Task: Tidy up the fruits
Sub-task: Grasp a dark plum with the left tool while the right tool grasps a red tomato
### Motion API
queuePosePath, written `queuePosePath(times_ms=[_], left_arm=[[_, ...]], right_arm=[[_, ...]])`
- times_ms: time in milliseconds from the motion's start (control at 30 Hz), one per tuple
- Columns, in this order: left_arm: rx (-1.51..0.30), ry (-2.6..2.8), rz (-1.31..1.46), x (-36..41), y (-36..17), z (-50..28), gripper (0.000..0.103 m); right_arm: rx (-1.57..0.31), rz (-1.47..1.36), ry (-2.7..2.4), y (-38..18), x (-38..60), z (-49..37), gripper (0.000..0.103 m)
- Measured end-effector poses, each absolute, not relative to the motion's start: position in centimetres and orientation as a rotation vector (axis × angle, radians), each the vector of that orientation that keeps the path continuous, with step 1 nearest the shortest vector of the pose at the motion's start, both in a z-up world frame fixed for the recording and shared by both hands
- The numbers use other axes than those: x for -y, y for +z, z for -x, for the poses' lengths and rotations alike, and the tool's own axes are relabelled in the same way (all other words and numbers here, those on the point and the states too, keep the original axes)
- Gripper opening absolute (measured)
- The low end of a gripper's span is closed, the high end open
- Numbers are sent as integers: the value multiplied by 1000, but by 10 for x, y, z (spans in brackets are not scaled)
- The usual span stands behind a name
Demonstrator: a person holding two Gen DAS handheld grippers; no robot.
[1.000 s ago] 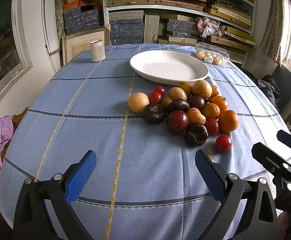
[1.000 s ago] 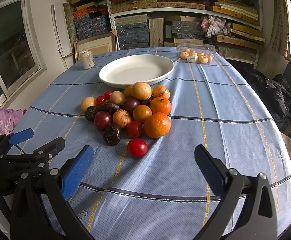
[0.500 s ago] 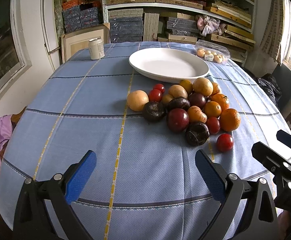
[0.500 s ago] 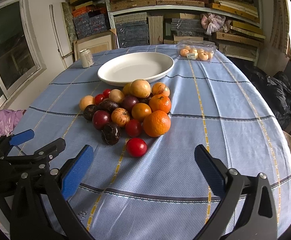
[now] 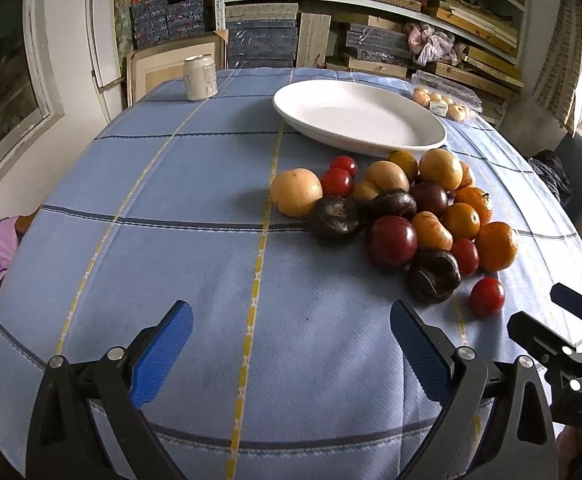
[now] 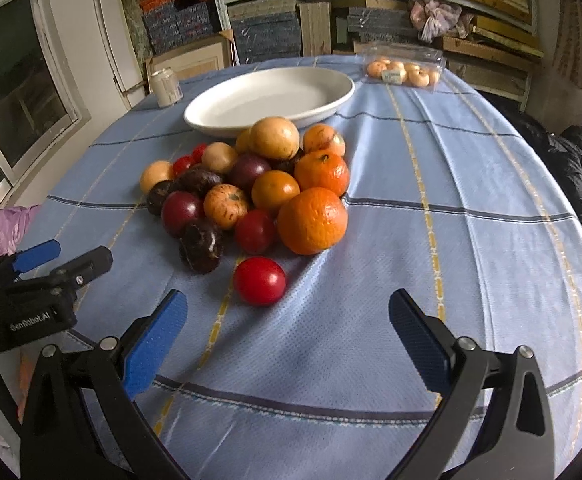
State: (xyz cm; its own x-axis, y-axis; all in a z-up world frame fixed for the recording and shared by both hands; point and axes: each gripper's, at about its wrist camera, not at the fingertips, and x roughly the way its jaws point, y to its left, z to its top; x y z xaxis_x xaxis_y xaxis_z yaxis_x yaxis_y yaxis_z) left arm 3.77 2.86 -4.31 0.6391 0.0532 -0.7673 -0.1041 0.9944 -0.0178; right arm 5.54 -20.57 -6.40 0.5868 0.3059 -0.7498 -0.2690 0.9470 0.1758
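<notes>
Right wrist view: right claw (image 6: 287,328) spread wide and empty, lone red tomato (image 6: 259,281) just above it, mid-frame.

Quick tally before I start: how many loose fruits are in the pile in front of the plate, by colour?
Red fruits: 4
Orange fruits: 5
Yellow-tan fruits: 5
Dark purple or brown fruits: 5
Total: 19 in view; any hidden inside the pile are not counted.
</notes>
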Motion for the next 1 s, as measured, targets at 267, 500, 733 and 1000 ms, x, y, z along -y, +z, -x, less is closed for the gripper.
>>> queuePosePath(times_ms=[267, 500, 733, 1000], left_arm=[[-913, -6, 66, -22, -52, -51, 99], [-890, -39, 28, -17, -52, -59, 98], [-931, -33, 71, -31, -60, -67, 98], [-911, -86, 10, -19, -60, -68, 98]], right_arm=[[-881, -3, 349, -69, 195, -71, 99], [-911, 19, 397, -76, 189, -81, 65], [-937, 0, 443, -82, 189, -86, 47], [-935, -31, 458, -82, 193, -87, 33]])
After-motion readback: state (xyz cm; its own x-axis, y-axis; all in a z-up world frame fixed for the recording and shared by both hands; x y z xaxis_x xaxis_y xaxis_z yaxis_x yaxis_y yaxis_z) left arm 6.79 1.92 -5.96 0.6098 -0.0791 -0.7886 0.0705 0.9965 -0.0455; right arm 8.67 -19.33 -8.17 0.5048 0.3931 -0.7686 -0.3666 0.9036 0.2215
